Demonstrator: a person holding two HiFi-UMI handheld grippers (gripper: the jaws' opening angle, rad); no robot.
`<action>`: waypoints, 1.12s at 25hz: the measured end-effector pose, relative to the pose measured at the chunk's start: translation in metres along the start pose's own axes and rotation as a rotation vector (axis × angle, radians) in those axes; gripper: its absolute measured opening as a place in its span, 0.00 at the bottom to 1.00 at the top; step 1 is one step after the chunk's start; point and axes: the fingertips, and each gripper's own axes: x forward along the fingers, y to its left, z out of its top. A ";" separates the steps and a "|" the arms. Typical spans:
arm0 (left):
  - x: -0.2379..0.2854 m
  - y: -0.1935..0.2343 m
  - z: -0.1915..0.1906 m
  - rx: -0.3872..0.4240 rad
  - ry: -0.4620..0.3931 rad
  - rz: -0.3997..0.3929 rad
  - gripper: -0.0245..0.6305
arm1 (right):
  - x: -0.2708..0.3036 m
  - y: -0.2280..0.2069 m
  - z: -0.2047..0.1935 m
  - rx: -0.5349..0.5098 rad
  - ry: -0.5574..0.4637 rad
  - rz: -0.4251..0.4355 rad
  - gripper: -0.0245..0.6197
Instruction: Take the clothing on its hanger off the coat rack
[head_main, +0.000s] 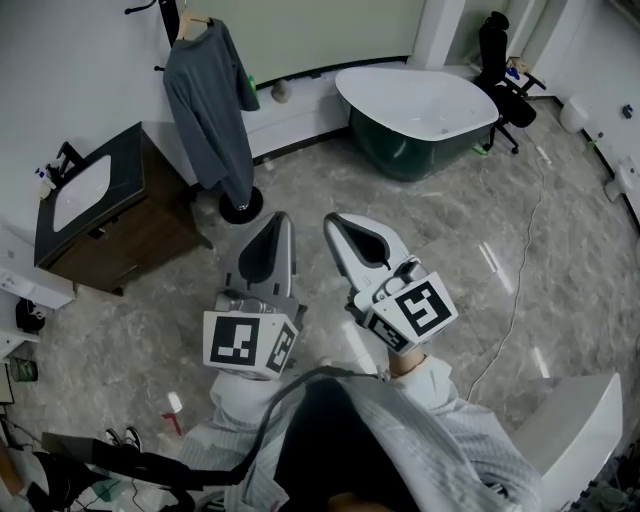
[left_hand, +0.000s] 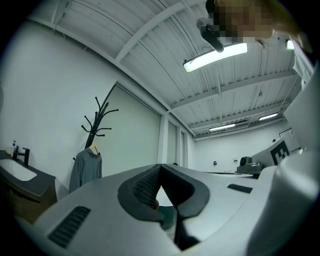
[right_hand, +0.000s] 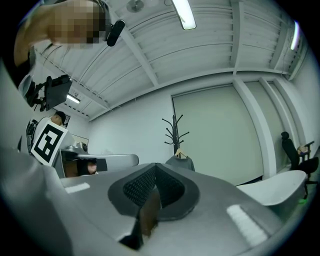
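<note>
A grey long-sleeved shirt (head_main: 210, 110) hangs on a wooden hanger (head_main: 190, 20) from the black coat rack, whose round base (head_main: 241, 207) stands on the marble floor by the wall. Both grippers are held side by side, well short of the rack and pointing toward it. My left gripper (head_main: 278, 222) is shut with nothing in it. My right gripper (head_main: 335, 222) is shut and empty too. In the left gripper view the shirt (left_hand: 86, 170) hangs far off at the left under the rack's hooks (left_hand: 100, 117). In the right gripper view the shirt (right_hand: 179, 161) shows just past the jaw tips.
A dark vanity with a white sink (head_main: 90, 200) stands left of the rack. A white and green bathtub (head_main: 420, 105) sits at the back right, with a black office chair (head_main: 500, 60) beyond it. A thin cable (head_main: 520, 260) trails over the floor on the right.
</note>
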 end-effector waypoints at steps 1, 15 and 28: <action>0.003 0.000 -0.003 -0.002 0.003 0.006 0.04 | -0.001 -0.003 -0.001 0.003 0.002 0.000 0.04; 0.141 0.060 -0.052 0.021 0.063 0.015 0.04 | 0.078 -0.121 -0.044 0.062 0.033 -0.010 0.04; 0.376 0.199 -0.031 0.086 0.013 0.010 0.04 | 0.289 -0.294 -0.029 -0.009 -0.020 -0.003 0.04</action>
